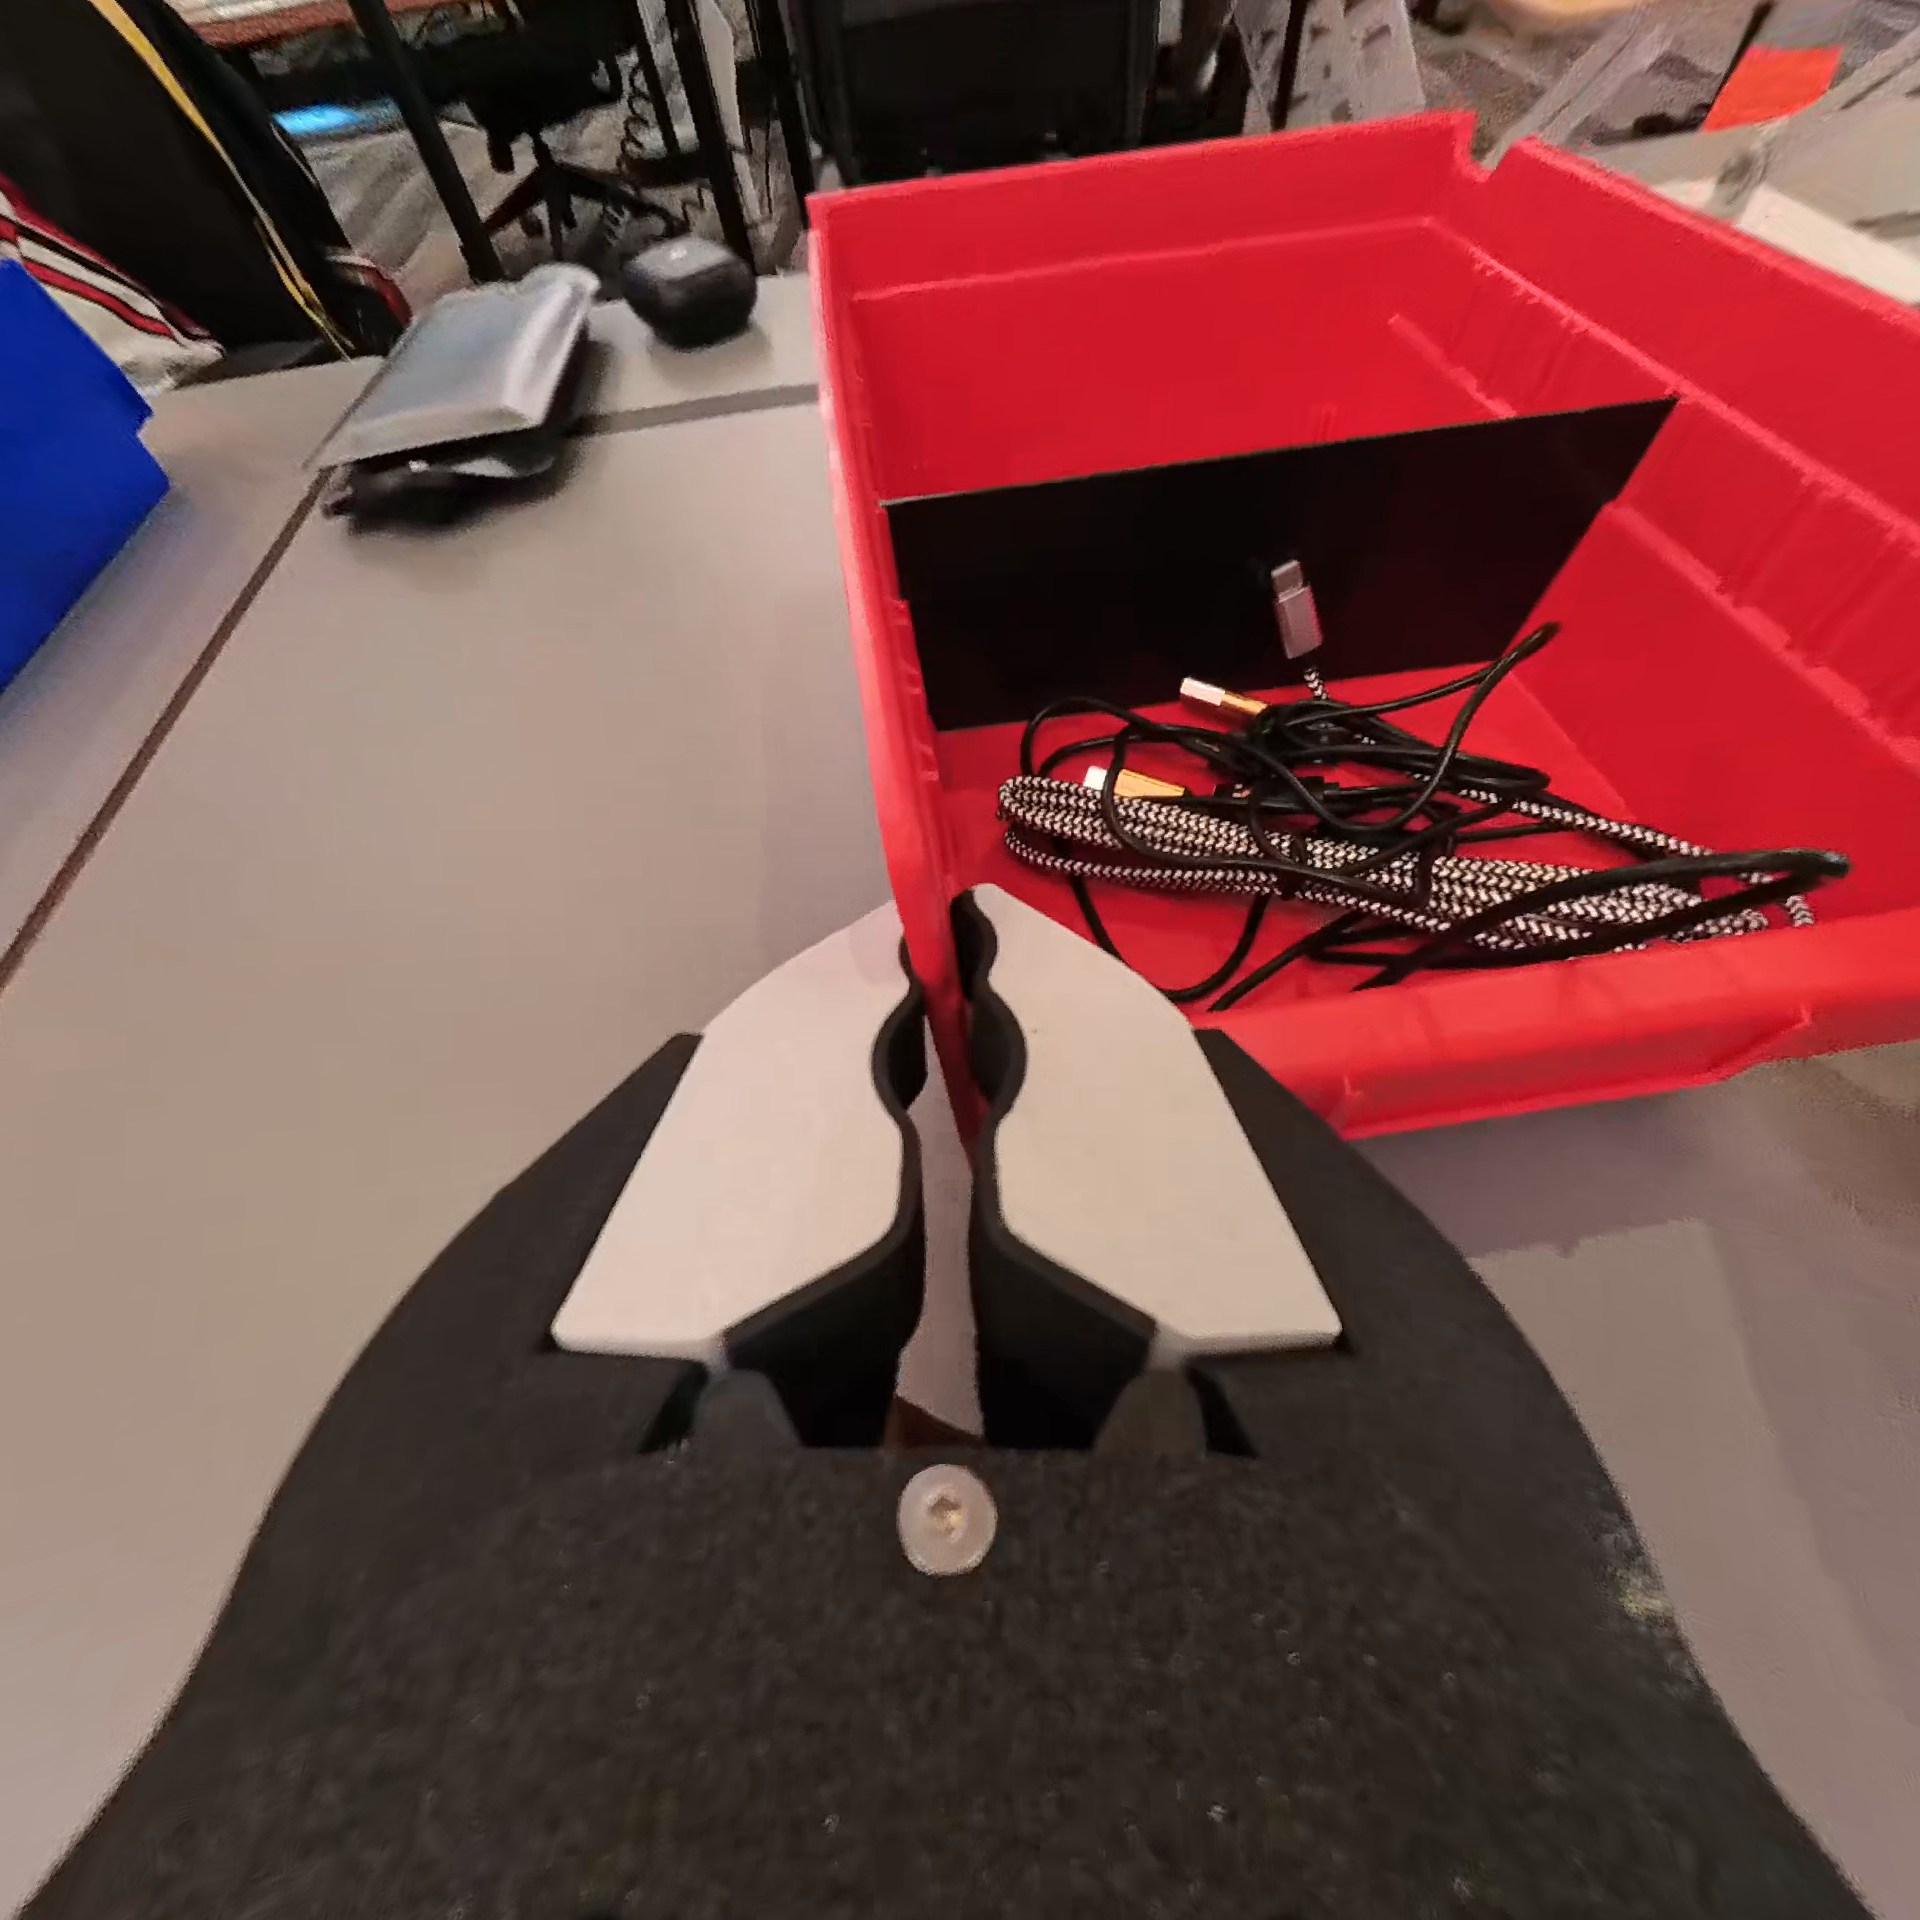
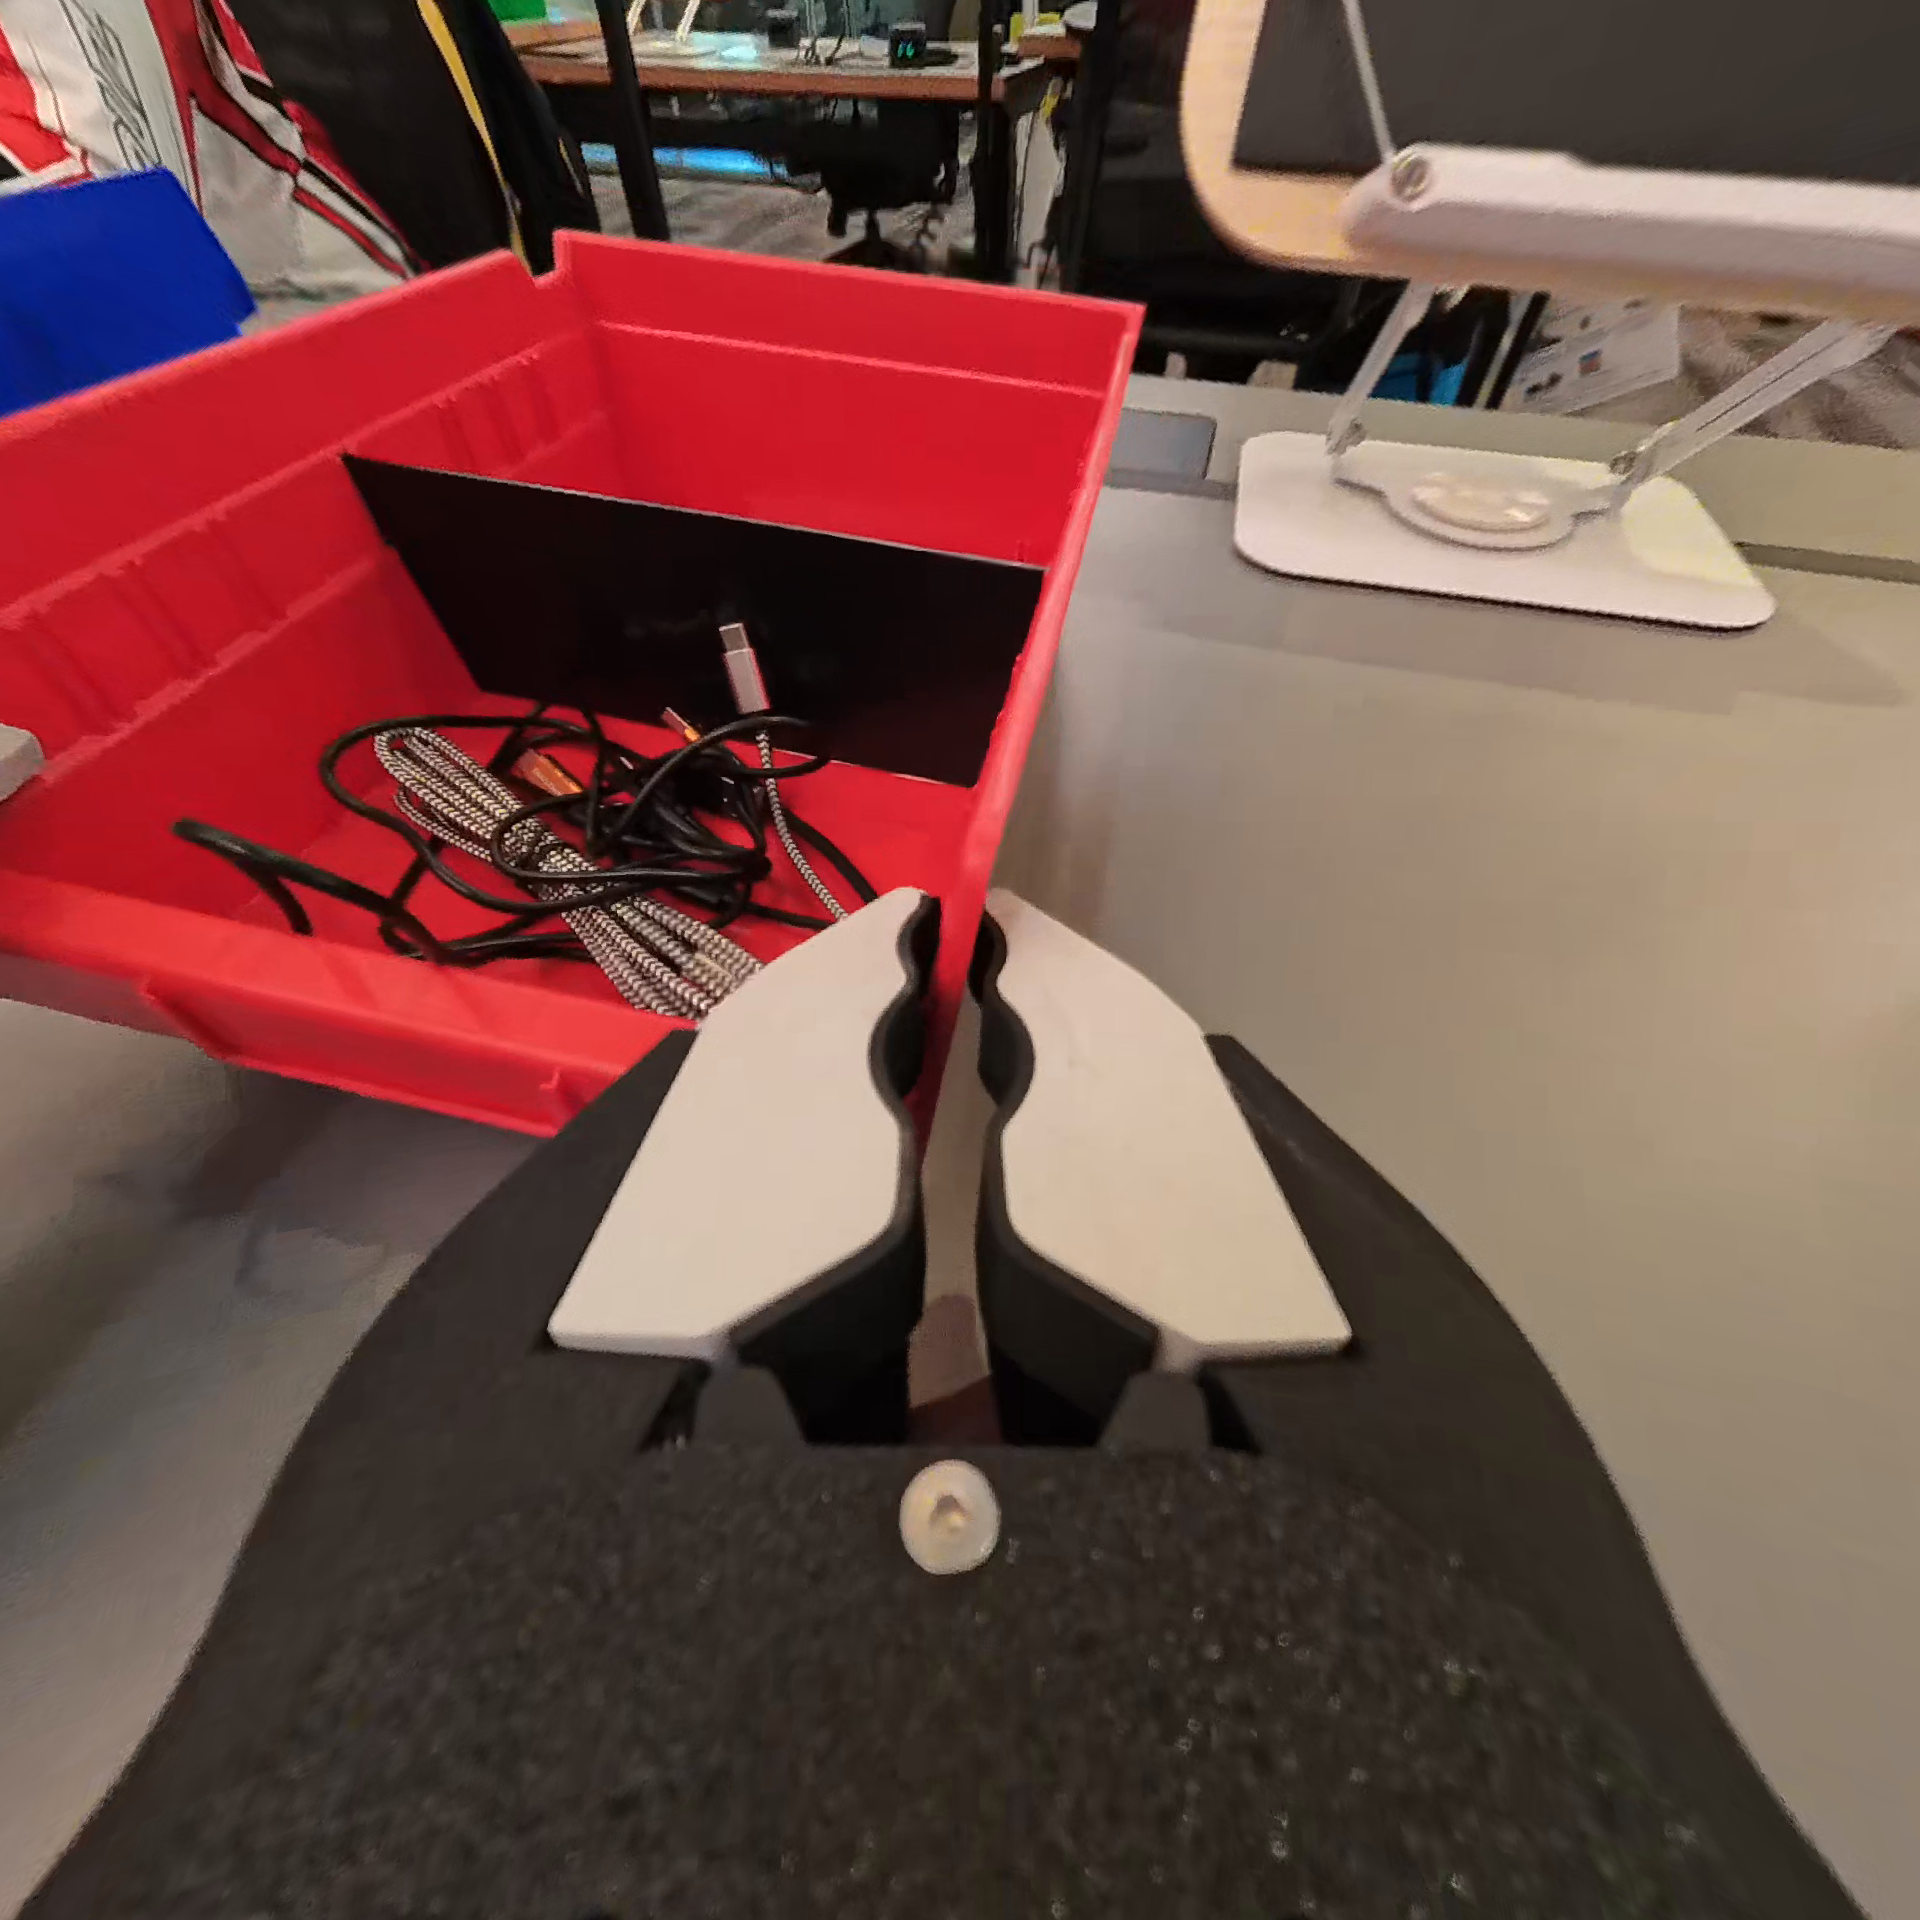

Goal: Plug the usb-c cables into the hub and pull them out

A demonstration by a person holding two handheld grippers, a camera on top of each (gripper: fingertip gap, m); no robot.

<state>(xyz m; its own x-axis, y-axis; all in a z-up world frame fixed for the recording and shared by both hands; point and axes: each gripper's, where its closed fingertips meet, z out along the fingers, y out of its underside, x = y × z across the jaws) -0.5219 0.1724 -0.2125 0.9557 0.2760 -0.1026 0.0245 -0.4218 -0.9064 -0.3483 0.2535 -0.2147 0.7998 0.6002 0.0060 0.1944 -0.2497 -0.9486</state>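
We see our left tool (image 1: pixel 943 940) and right tool (image 2: pixel 961 920) nearly closed, empty, at the rectangular red plastic bin's (image 1: pixel 1143 312) near corners; tangled black and braided usb-c cables (image 1: pixel 1382 831) lie inside, grey surface (image 1: pixel 436 831) at 9 o'clock.

Two wrist cams, both low over the bench, staring into the same red bin

Left one sits close at the red bin (image 1: pixel 1351 1060) near-left corner, looking forward-right; right one mirrors it from the near-right corner, looking forward-left. Both catch the cable pile (image 2: pixel 582 842) and the black divider (image 1: pixel 1247 561).
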